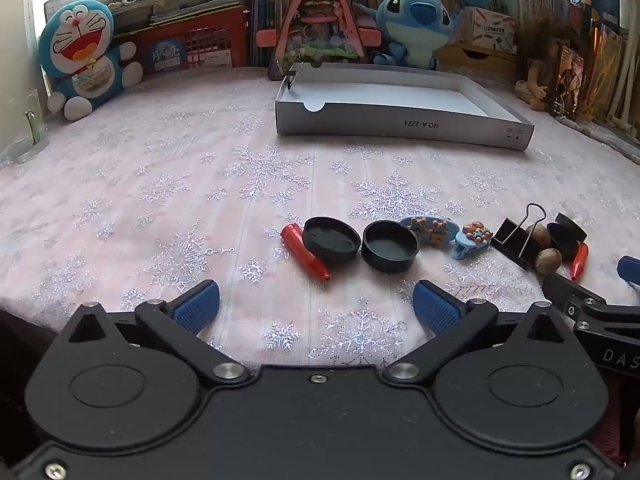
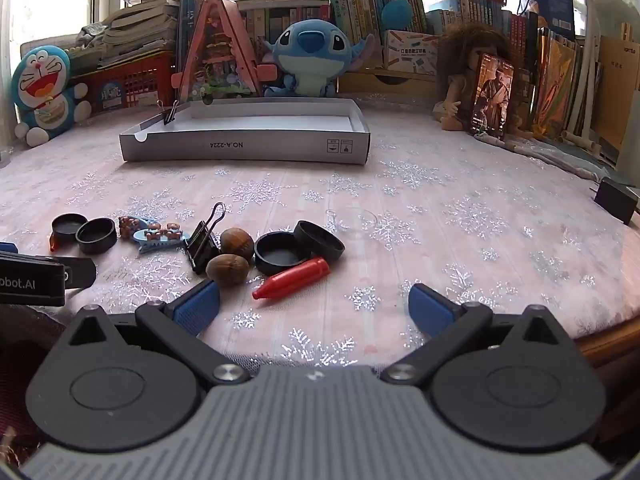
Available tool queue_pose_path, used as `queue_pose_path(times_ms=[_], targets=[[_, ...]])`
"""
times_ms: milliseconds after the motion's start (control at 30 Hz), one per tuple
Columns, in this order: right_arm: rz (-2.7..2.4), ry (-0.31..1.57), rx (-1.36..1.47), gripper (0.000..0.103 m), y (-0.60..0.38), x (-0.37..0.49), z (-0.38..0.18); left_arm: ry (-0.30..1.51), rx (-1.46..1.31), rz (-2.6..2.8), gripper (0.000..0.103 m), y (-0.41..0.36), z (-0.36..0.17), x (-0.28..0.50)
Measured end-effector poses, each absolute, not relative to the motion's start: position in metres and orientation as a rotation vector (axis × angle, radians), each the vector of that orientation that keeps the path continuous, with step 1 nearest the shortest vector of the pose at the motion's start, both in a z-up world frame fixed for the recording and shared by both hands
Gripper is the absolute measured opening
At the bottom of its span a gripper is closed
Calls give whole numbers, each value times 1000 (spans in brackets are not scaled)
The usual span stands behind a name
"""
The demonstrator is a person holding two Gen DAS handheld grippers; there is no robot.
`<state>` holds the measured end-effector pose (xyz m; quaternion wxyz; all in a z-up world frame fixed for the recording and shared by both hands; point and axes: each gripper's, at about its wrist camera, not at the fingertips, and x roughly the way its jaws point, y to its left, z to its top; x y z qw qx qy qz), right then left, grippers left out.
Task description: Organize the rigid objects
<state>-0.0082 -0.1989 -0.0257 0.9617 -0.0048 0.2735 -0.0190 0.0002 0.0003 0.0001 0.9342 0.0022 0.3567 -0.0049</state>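
A row of small objects lies on the snowflake cloth. Ahead of my open left gripper [image 1: 316, 304] are a red cone cap [image 1: 304, 252], two black round lids [image 1: 331, 239] [image 1: 390, 246], two blue bear hair clips [image 1: 430, 230] [image 1: 470, 240] and a black binder clip [image 1: 516, 236]. Just ahead of my open right gripper [image 2: 314, 302] lie another red cone cap [image 2: 292, 278], two walnuts [image 2: 227, 269] [image 2: 237, 242], two more black lids [image 2: 280, 258] [image 2: 319, 240] and the binder clip [image 2: 204, 242]. Nothing sits between either pair of fingers. A shallow white box [image 1: 400, 124] [image 2: 248, 146] stands further back, with a small binder clip [image 2: 171, 114] on its left rim.
Plush toys [image 1: 86, 58] [image 2: 310, 54], a red basket [image 1: 192, 46], a doll [image 2: 472, 76], books and a triangular tin line the back. A clear plastic piece [image 2: 354, 218] lies right of the lids. A black block [image 2: 616, 200] sits at the right edge.
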Motion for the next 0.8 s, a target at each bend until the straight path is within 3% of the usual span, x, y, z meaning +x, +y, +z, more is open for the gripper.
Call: queue_pose_path(times_ms=[800], targets=[[-42,559,3,103,-198,-7,-26,724,8,-9,103,0,0,0]])
